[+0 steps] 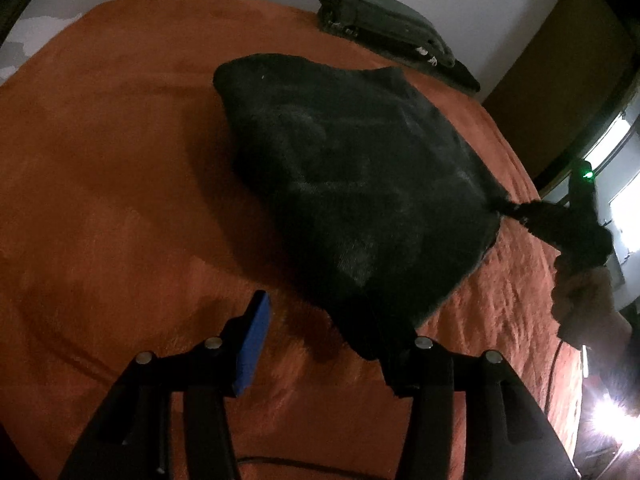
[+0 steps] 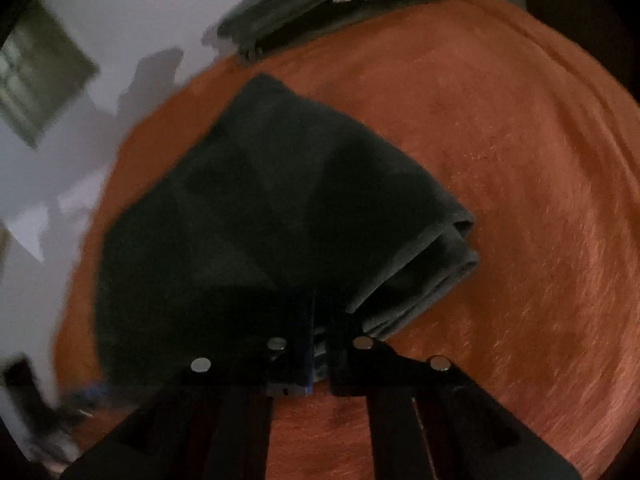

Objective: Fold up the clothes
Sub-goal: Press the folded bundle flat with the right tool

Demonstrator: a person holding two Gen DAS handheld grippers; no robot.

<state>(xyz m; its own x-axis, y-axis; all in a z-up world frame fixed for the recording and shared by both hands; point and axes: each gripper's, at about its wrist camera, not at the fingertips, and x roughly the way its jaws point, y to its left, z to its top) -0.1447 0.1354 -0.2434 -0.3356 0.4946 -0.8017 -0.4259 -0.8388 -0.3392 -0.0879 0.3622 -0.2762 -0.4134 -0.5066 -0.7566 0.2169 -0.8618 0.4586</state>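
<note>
A dark folded garment [image 1: 352,184] lies partly lifted over an orange blanket [image 1: 120,160]. My left gripper [image 1: 320,312] is open. Its blue pad [image 1: 254,344] stands free on the left, while the garment's near corner drapes over and hides the right finger. At the garment's right corner my right gripper [image 1: 532,216], held by a hand [image 1: 580,292], is pinched on the cloth. In the right wrist view the right gripper [image 2: 320,320] is shut on the garment [image 2: 260,208], whose folded layers [image 2: 440,256] sag to the right.
A stack of folded grey-green clothes [image 1: 384,28] [image 2: 312,0] sits at the far edge of the blanket [image 2: 500,160] against a pale wall. A bright window [image 1: 616,152] and a lamp glare [image 1: 612,412] are at the right. Bare blanket spreads left of the garment.
</note>
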